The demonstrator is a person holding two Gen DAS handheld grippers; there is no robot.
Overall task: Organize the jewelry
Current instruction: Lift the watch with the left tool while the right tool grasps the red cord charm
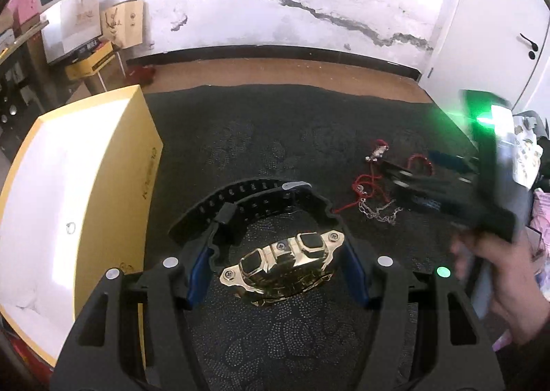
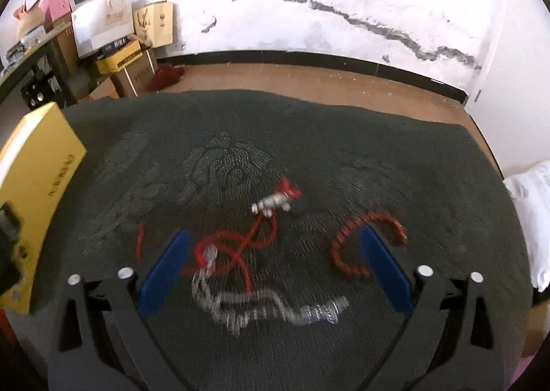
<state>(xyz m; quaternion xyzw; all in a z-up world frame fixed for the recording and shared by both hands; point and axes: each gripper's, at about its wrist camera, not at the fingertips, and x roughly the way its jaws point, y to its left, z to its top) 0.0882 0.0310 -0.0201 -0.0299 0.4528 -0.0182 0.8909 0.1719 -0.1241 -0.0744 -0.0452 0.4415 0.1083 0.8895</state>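
- Left wrist view: gold-cased watch (image 1: 287, 269) sits clamped between the left tongs (image 1: 275, 274), its black strap looping away ahead. To the left, close by, lies the open yellow box (image 1: 86, 191), a small ring (image 1: 70, 228) already inside; this hand looks nearer to it.
- Right wrist view: silver chain (image 2: 261, 312) lies crosswise just ahead of the right tongs (image 2: 275, 263), which stand wide apart and empty over the tangled red cord (image 2: 240, 246); the red bead bracelet (image 2: 364, 243) curls around the right finger's tip on the dark cloth (image 2: 309, 136).

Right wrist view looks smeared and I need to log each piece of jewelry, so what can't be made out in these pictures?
- Silver chain, right wrist view: motion blur hides its links and clasp.
- Red cord necklace, right wrist view: blur hides how it tangles.
- Watch dial, left wrist view: seen edge-on between the left tool pads.
- Small ring in the yellow box, left wrist view: too small.
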